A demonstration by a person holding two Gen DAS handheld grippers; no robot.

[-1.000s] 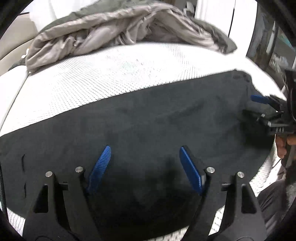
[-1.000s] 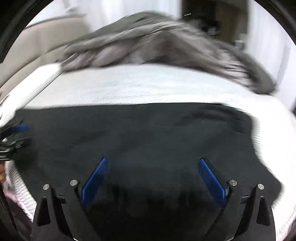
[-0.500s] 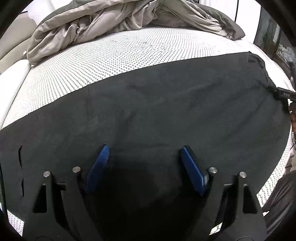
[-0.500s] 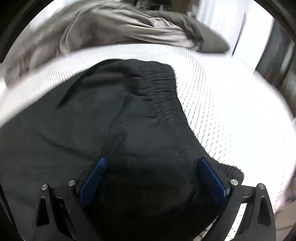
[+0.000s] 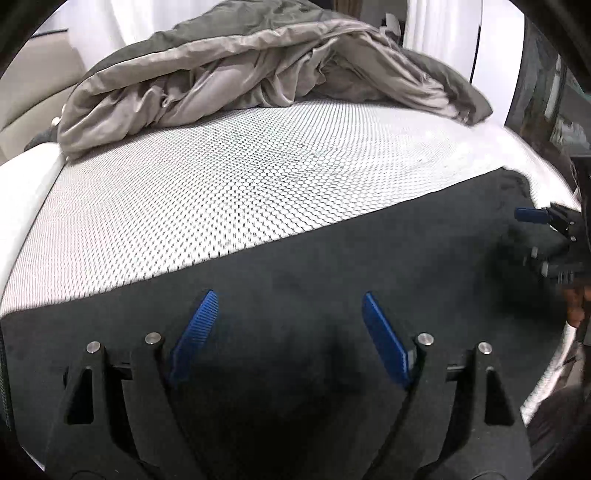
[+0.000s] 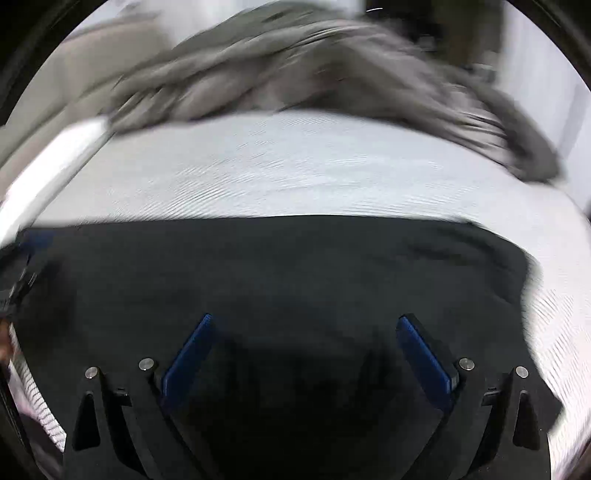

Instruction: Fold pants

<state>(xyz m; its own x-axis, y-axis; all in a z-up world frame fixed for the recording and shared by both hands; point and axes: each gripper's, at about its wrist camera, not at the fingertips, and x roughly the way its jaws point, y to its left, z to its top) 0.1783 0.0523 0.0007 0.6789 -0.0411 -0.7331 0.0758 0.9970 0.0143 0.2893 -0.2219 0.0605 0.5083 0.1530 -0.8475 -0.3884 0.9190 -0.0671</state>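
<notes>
We see a bed [image 5: 258,184] covered in a white sheet with a fine honeycomb dot pattern, filling most of both views. At its far end lies a crumpled grey-beige duvet [image 5: 258,77], darker on its outer side, and left of the bed a beige padded surface [image 5: 33,92] shows. Behind the duvet hang bright white curtains [image 5: 147,18], and to the right of the bed stands dark furniture [image 5: 546,96], blurred.

I see one pair of black pants [image 5: 295,288], one grey duvet [image 5: 258,77], one mesh-covered mattress [image 5: 221,192], and my two grippers [image 5: 286,321] [image 6: 303,343].
</notes>
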